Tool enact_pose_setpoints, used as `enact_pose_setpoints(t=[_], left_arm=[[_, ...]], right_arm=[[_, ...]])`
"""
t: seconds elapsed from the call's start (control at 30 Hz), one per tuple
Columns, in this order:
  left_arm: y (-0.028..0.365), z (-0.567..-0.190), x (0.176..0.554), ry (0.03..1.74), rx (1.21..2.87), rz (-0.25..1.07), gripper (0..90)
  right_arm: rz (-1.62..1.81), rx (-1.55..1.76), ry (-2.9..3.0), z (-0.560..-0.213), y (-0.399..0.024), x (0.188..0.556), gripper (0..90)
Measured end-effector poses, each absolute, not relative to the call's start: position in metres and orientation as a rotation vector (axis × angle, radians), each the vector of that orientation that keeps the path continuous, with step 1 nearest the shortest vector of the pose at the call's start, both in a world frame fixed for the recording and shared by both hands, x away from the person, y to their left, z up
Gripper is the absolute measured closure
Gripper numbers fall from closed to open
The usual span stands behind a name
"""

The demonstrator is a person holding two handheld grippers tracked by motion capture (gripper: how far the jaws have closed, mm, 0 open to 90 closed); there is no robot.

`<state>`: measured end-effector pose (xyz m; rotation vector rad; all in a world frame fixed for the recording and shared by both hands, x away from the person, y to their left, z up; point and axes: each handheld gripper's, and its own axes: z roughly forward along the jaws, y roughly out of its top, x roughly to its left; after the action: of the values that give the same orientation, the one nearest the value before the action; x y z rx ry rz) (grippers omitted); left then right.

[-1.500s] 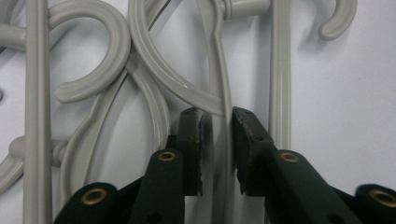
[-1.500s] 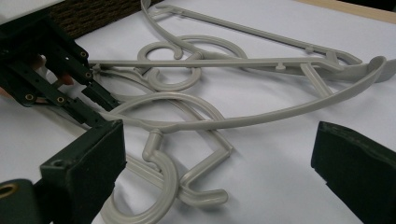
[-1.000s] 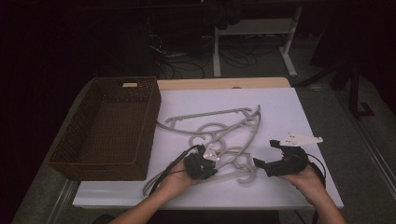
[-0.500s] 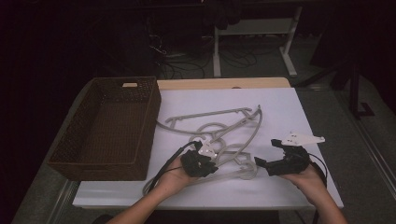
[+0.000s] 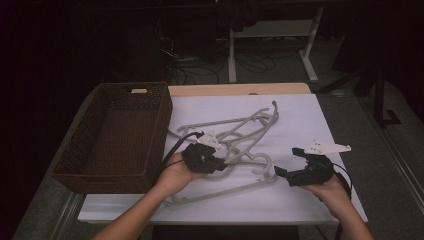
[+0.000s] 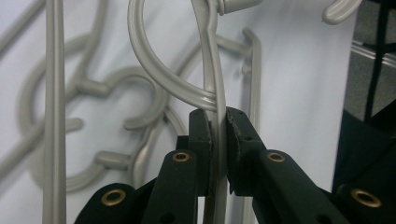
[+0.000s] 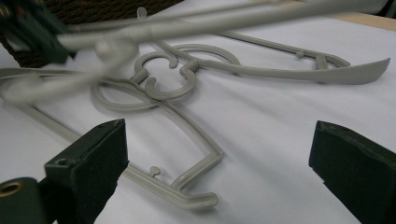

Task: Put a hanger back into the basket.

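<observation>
Our left gripper (image 6: 218, 135) clamps thin grey plastic hanger (image 6: 212, 70) by its bar, near brown wicker basket (image 5: 112, 131) at left. Our right gripper (image 7: 219, 158) gapes wide, holding nothing, over white table (image 5: 310, 125).

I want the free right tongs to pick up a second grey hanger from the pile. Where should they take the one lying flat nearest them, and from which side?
Probably at the straight bottom bar of the flat hanger, which lies bare on the white table cover. Come from above, open right tongs straddling the thin bar. Its looped neck tangles with others, and the left tongs are shut on the lifted hanger.
</observation>
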<state>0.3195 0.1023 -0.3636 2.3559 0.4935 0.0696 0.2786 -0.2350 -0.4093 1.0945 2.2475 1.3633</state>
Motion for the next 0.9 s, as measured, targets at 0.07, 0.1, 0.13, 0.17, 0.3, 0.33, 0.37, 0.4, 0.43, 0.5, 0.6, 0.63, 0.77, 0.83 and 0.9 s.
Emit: enact_pose_setpoints(t=[0.07,0.1,0.13,0.17,0.3,0.33,0.37,0.4,0.43,0.5,0.6,0.63,0.77,0.83,0.9], left_arm=[[0.106,-0.353,0.324,0.501,2.343,0.069,82.3],[0.109,-0.345,0.328,0.503,2.337,0.072,82.3],[0.111,-0.338,0.33,0.505,2.331,0.072,82.3],[0.113,-0.333,0.333,0.504,2.329,0.077,82.4],[0.125,-0.304,0.345,0.506,2.327,0.101,82.3],[0.134,-0.291,0.351,0.509,2.32,0.107,82.3],[0.134,-0.291,0.351,0.509,2.32,0.107,82.3],[0.145,-0.279,0.356,0.523,2.303,0.109,82.3],[0.145,-0.279,0.356,0.523,2.303,0.109,82.3],[0.158,-0.268,0.361,0.537,2.293,0.117,82.3],[0.183,-0.253,0.365,0.568,2.272,0.138,82.3],[0.192,-0.249,0.366,0.578,2.268,0.149,82.3],[0.229,-0.237,0.367,0.636,2.258,0.206,82.3],[0.249,-0.234,0.366,0.679,2.248,0.227,82.4],[0.268,-0.235,0.364,0.711,2.251,0.248,82.3]], right_arm=[[1.365,1.094,2.247,-0.409,-0.235,0.279,3.8],[1.365,1.094,2.249,-0.409,-0.234,0.279,3.8],[1.366,1.094,2.249,-0.409,-0.234,0.279,3.8],[1.365,1.094,2.251,-0.409,-0.234,0.279,3.8],[1.364,1.088,2.257,-0.41,-0.233,0.28,3.8],[1.363,1.088,2.258,-0.41,-0.233,0.281,3.8],[1.363,1.088,2.258,-0.41,-0.233,0.281,3.8],[1.363,1.087,2.26,-0.41,-0.233,0.28,3.8],[1.363,1.087,2.26,-0.41,-0.233,0.28,3.8],[1.363,1.089,2.263,-0.411,-0.233,0.28,3.8],[1.36,1.089,2.266,-0.411,-0.232,0.281,3.8],[1.36,1.09,2.267,-0.411,-0.232,0.281,3.8],[1.357,1.09,2.266,-0.411,-0.232,0.281,3.8],[1.357,1.091,2.267,-0.411,-0.232,0.281,3.8],[1.355,1.09,2.267,-0.411,-0.231,0.281,3.8]])
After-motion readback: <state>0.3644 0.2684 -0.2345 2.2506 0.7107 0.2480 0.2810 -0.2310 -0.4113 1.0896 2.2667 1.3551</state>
